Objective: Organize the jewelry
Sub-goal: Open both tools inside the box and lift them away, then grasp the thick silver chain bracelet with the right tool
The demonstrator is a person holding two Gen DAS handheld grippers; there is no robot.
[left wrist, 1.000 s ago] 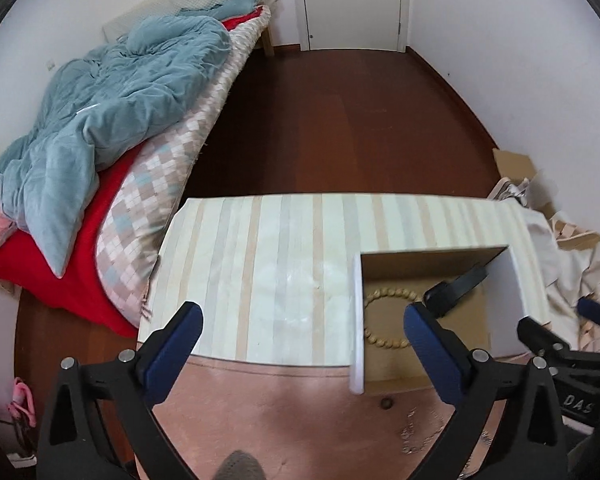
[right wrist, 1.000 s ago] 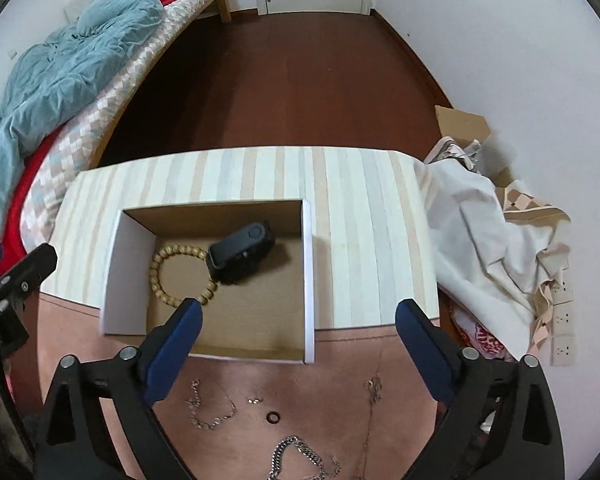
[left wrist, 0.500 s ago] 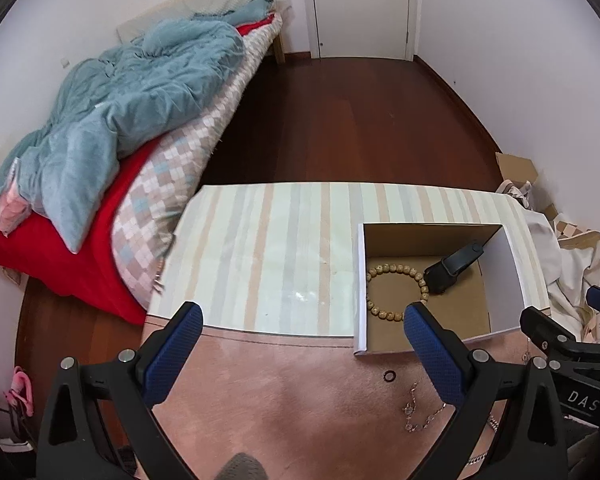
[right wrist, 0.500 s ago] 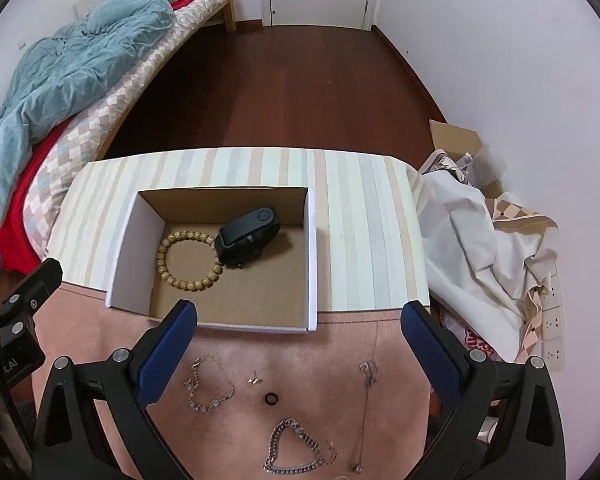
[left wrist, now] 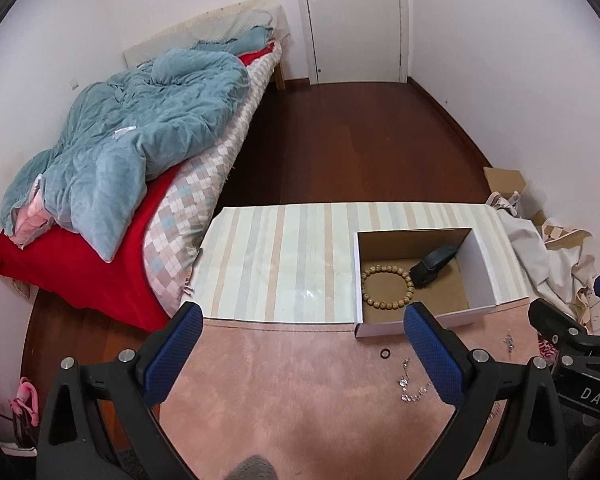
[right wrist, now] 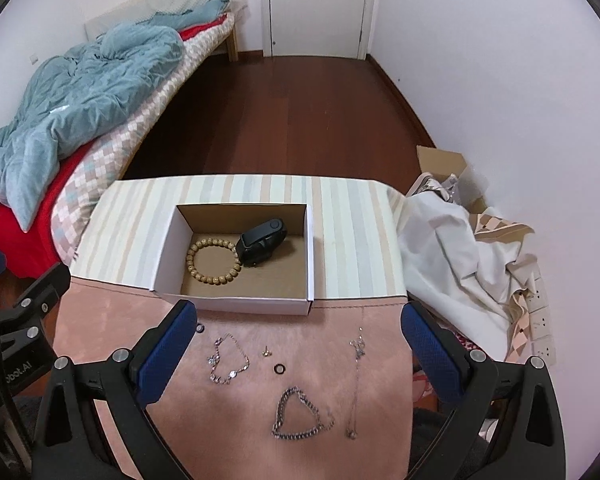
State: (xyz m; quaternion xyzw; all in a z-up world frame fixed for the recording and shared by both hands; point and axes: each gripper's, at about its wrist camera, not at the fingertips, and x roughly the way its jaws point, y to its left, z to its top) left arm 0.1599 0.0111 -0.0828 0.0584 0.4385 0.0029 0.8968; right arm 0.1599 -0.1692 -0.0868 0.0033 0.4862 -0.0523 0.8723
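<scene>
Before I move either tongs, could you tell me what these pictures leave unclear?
- Small stud on the pink cloth: too small in the right wrist view to identify.
- Small black ring: partly hidden behind the right tongs' left finger.
- Sparkly silver bracelet: cut off by the left tongs' right finger in the left wrist view.

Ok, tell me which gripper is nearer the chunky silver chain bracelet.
Right. The right gripper hangs open directly over the chunky silver chain bracelet, which lies between its fingers. The left gripper hangs open off to the left, over bare pink cloth.
</scene>
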